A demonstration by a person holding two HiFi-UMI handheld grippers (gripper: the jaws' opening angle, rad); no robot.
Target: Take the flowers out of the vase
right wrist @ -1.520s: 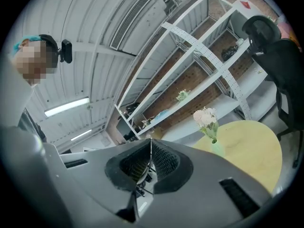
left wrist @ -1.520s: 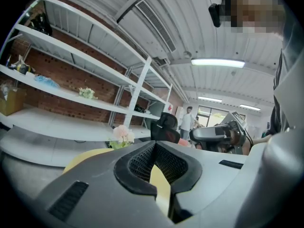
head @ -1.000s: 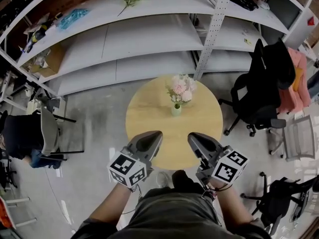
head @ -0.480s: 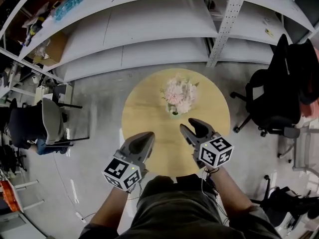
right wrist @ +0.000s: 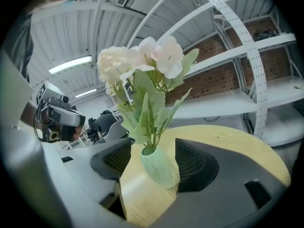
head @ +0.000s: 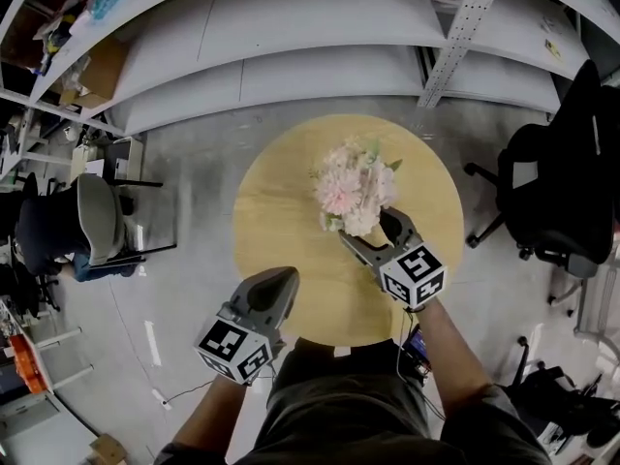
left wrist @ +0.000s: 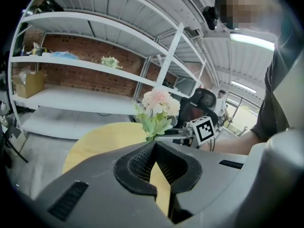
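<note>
Pink and white flowers (head: 351, 187) stand in a small pale green ribbed vase (right wrist: 159, 167) on the round wooden table (head: 281, 211). My right gripper (head: 369, 232) reaches in from the near right at vase height, and its jaws are opening. The vase sits between the two pads (right wrist: 192, 163), close to the right one, and neither presses on it. In the head view the blooms hide most of the vase. My left gripper (head: 281, 281) hovers shut and empty over the table's near left edge. In its own view, beyond the closed tips (left wrist: 154, 148), stand the flowers (left wrist: 156, 103).
White metal shelving (head: 291, 56) curves behind the table, with a perforated upright (head: 460, 32) at the right. A black office chair (head: 557, 192) stands to the right, a grey chair (head: 92, 221) to the left. A cardboard box (head: 92, 71) sits on a shelf.
My right gripper moved forward across the table to the vase and went from shut to open around it. The left gripper shifted only a little. The table now looks closer.
</note>
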